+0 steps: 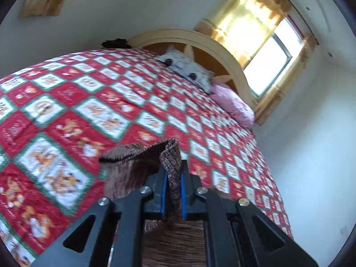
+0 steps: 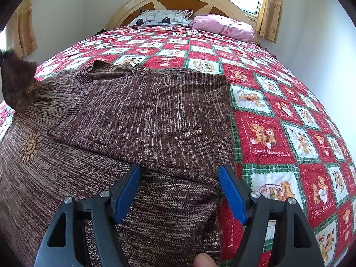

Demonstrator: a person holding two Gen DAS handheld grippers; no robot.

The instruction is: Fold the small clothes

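The left tongs (image 1: pixel 173 184) are pinching a lifted fold of the brown sweater (image 2: pixel 142 115); the right tongs (image 2: pixel 180 191) are hanging spread just above its near edge, its length running away from them up the bed (image 2: pixel 278 115).

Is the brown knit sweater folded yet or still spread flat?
Partly folded: the brown knit sweater has one side doubled over its body on the red patchwork quilt, and the left gripper lifts another edge.

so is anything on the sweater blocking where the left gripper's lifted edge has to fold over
Nothing visible does. The left gripper is shut on an edge of the brown sweater, and the sweater's flat part is bare. The right gripper hovers open over the near hem, off to the side, touching nothing I can see.
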